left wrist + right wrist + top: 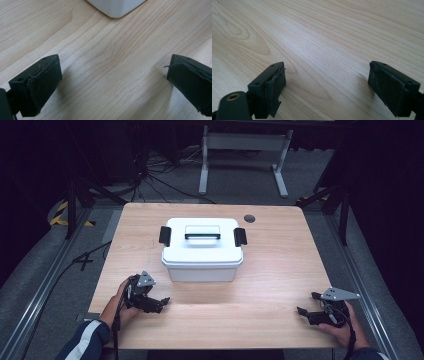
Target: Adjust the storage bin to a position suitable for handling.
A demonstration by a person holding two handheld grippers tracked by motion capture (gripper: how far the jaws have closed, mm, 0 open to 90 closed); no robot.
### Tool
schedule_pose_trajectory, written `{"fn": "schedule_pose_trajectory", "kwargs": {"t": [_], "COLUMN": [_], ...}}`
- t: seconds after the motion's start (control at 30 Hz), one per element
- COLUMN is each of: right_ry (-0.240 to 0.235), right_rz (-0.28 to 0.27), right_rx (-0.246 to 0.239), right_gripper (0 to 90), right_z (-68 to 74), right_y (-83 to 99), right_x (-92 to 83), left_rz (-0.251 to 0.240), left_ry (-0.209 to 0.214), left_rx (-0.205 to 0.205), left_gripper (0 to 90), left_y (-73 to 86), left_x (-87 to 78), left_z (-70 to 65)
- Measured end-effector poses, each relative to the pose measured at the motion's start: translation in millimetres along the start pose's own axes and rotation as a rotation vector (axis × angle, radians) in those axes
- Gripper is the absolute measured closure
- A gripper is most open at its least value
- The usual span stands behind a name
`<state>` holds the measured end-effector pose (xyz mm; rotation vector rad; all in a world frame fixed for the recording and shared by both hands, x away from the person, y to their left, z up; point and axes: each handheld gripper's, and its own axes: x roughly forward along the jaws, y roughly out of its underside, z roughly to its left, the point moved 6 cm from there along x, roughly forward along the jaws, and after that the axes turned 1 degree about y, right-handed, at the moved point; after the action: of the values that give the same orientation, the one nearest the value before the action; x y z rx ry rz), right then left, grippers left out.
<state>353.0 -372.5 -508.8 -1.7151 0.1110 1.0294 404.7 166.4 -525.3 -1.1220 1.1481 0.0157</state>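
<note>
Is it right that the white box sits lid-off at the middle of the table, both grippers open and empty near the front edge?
Not quite: the white box has its lid on, handle flat and side latches in place, as the high view shows. The rest holds: left gripper and right gripper are open and empty near the table's front edge.

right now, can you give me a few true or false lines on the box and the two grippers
1. The white box has its lid on. True.
2. The left gripper grips the box's handle. False: it is open near the table's front edge, apart from the box.
3. The right gripper is open with nothing between its jaws. True.
4. The box lies on its side. False: it stands upright on the table.
</note>
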Motion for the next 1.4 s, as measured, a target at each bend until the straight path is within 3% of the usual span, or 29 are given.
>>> {"fn": "schedule_pose_trajectory", "kwargs": {"t": [0.23, 0.37, 0.5, 0.63, 0.67, 0.73, 0.87, 1.07, 1.4], "right_ry": [0.003, -0.003, -0.008, -0.045, -0.043, -0.043, -0.04, -0.056, -0.057], "right_rz": [0.017, 0.056, 0.093, 0.093, 0.108, 0.111, 0.13, 0.122, 0.134], "right_rx": [-0.004, -0.01, -0.05, -0.049, -0.082, -0.096, -0.183, -0.309, -0.427], "right_gripper": [15.4, 16.2, 21.1, 26.4, 27.9, 28.9, 35.3, 36.8, 38.9], "right_z": [-0.3, 0.1, -0.6, 1.2, 2.6, 3.0, 8.1, 18.3, 29.4], "right_y": [-1.6, -4.7, -9.7, -17.0, -25.7, -29.0, -55.0, -103.8, -170.6], "right_x": [0.3, 0.4, -0.6, -2.9, -3.8, -3.9, -3.5, -2.2, -6.7], "left_rz": [0.0, 0.002, 0.002, 0.01, 0.01, 0.01, 0.012, 0.012, 0.012], "left_ry": [0.012, 0.019, 0.041, 0.063, 0.064, 0.065, 0.067, 0.067, 0.067], "left_rx": [0.013, 0.026, 0.046, 0.074, 0.075, 0.076, 0.078, 0.08, 0.085], "left_gripper": [0.1, 0.2, 0.2, 0.3, 0.3, 0.3, 0.5, 0.4, 0.3], "left_y": [-0.3, 0.4, 1.0, 1.9, 1.8, 1.9, 2.1, 2.0, 1.7], "left_x": [0.3, -0.7, -1.1, -2.4, -2.3, -2.3, -2.6, -2.6, -2.4], "left_z": [1.0, 1.7, 2.5, 4.0, 4.1, 4.1, 4.2, 4.4, 5.0]}}
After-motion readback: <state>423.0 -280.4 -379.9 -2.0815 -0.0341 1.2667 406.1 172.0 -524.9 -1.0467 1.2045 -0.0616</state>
